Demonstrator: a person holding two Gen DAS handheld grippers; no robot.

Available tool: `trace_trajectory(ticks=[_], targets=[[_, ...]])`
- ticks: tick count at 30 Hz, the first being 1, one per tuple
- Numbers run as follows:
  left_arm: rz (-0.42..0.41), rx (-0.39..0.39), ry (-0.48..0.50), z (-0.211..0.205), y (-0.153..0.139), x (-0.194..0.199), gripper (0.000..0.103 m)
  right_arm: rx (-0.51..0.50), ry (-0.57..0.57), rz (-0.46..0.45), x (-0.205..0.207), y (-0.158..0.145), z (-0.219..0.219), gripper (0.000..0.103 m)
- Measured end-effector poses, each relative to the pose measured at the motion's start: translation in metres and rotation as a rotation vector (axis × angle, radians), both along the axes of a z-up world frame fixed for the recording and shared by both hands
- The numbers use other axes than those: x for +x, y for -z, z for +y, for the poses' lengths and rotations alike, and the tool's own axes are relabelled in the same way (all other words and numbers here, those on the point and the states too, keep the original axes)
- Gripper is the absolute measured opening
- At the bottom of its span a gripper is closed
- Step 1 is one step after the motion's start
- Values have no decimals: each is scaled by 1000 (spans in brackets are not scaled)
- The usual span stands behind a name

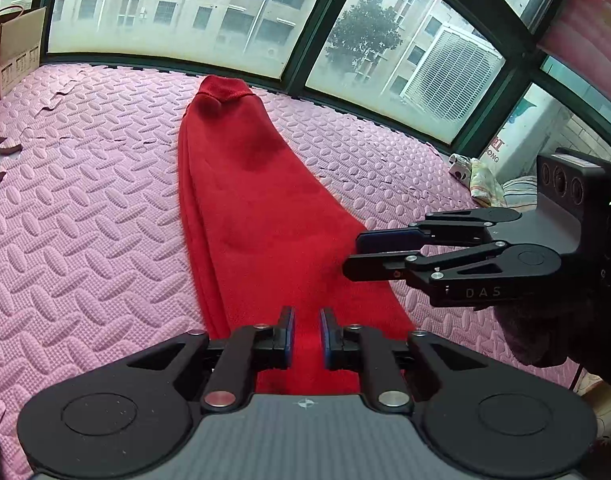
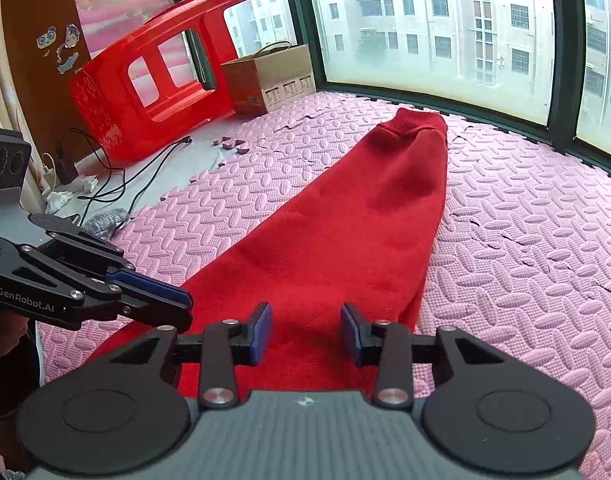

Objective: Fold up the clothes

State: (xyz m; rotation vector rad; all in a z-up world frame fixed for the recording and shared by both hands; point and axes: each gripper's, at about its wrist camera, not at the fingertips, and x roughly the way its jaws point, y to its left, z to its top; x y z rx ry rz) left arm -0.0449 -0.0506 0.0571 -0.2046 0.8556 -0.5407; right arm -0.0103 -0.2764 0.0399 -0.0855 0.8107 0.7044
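Observation:
A red garment (image 1: pixel 245 208) lies folded into a long narrow strip on the pink foam mat (image 1: pixel 85 220), its ribbed end toward the window. It also shows in the right wrist view (image 2: pixel 345 232). My left gripper (image 1: pixel 307 334) is open and empty over the near end of the strip. My right gripper (image 2: pixel 306 330) is open and empty over the same near end. In the left wrist view the right gripper (image 1: pixel 351 254) reaches in from the right at the strip's edge. In the right wrist view the left gripper (image 2: pixel 185 308) comes in from the left.
A cardboard box (image 2: pixel 269 78) and a tipped red plastic stool (image 2: pixel 145 80) stand at the far left by the window. Black cables (image 2: pixel 117 184) lie on the bare floor beside the mat. Crumpled fabric (image 1: pixel 485 184) lies at the mat's right edge.

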Motion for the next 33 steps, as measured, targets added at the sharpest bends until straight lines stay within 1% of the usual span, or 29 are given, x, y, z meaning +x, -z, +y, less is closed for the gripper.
trace_trajectory(ticks=[1, 3, 5, 6, 9, 13, 15, 18, 21, 25, 27, 28, 29, 30, 33], targets=[[-2, 0, -3, -2, 0, 7, 15, -5, -3, 16, 6, 4, 1, 38], [20, 9, -15, -3, 6, 23, 15, -15, -8, 47, 17, 12, 2, 38], [52, 40, -46, 1, 16, 36, 15, -6, -4, 46, 31, 9, 1, 38], [70, 36, -59, 5, 21, 40, 15, -1, -3, 45, 38, 7, 0, 38], [102, -22, -80, 18, 23, 48, 15, 14, 3, 43, 58, 1, -1, 38], [71, -28, -89, 15, 14, 59, 15, 33, 10, 39, 86, -6, -3, 38], [63, -29, -91, 11, 12, 70, 15, 24, 20, 40, 106, 1, 3, 39], [56, -4, -104, 7, 13, 92, 15, 6, 20, 39, 132, 11, 14, 38], [56, -1, -110, 8, 14, 99, 15, -19, 43, 28, 155, 19, 22, 38], [55, 2, -117, 11, 16, 108, 15, 21, 55, 23, 177, 16, 16, 38], [55, 3, -121, 12, 17, 113, 16, 63, 85, 2, 185, 8, 6, 41], [55, 4, -123, 13, 18, 115, 19, 84, 100, -9, 189, 5, 0, 45], [55, 5, -124, 14, 18, 118, 23, 87, 107, 1, 196, 7, -2, 52], [55, 6, -126, 14, 19, 120, 25, 90, 114, 12, 203, 10, -4, 53], [44, 24, -114, 9, 18, 123, 25, 91, 132, 53, 223, 24, -4, 52]])
